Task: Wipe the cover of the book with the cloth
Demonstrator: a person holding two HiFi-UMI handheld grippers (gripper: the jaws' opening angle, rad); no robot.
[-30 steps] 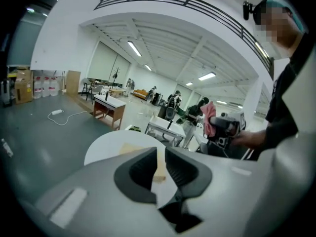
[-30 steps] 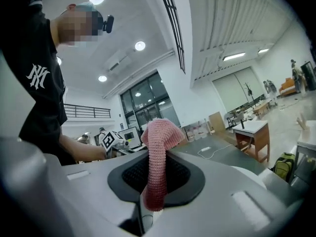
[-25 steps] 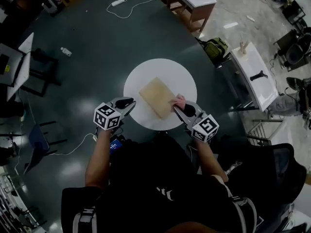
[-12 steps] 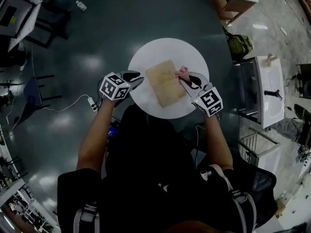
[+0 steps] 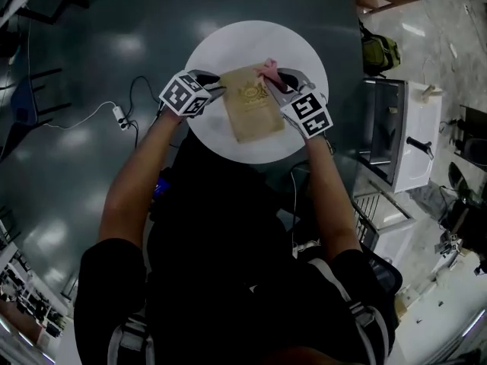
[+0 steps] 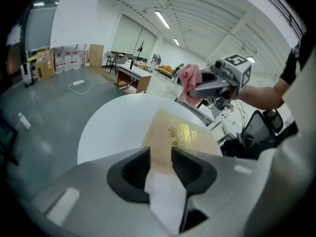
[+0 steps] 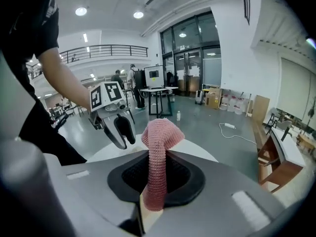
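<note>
On white round surface (image 5: 228, 42), tan gold-embossed book (image 5: 253, 105) lies flat. Left gripper (image 5: 218, 90), jaws just opened wide, sits at its left edge; right gripper (image 5: 275, 87) pinches pink knitted cloth (image 5: 266, 68) over its far right corner.

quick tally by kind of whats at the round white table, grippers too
tan book with gold emblem: 1
pink knitted cloth: 1
grey two-jaw grippers: 2 (left gripper jaws just opening, gripping nothing; right gripper shut on the cloth)
total: 4
</note>
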